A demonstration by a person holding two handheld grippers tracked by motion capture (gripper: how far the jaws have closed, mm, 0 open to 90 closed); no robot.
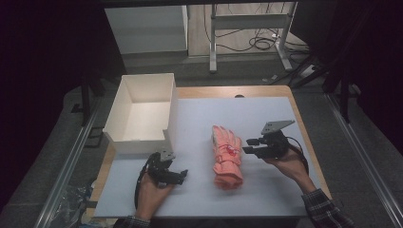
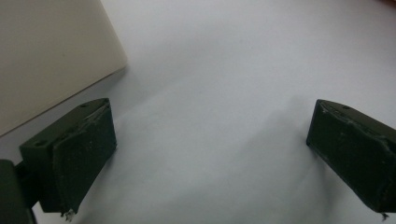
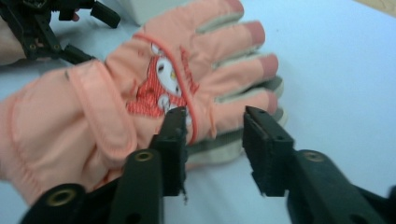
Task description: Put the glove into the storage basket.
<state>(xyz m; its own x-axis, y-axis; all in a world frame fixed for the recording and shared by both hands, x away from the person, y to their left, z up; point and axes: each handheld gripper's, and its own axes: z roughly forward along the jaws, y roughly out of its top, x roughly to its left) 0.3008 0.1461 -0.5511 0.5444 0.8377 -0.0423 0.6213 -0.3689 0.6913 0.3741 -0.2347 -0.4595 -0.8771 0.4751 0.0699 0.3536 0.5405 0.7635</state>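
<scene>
High view: fixed above the person's side, facing forward and down over the whole desk (image 1: pixel 266 190).
Left tool view: low, very near the desk, beside the white box (image 2: pixel 46 56).
Right tool view: close on the pink gloves (image 3: pixel 154 88) (shared with the high view).
</scene>
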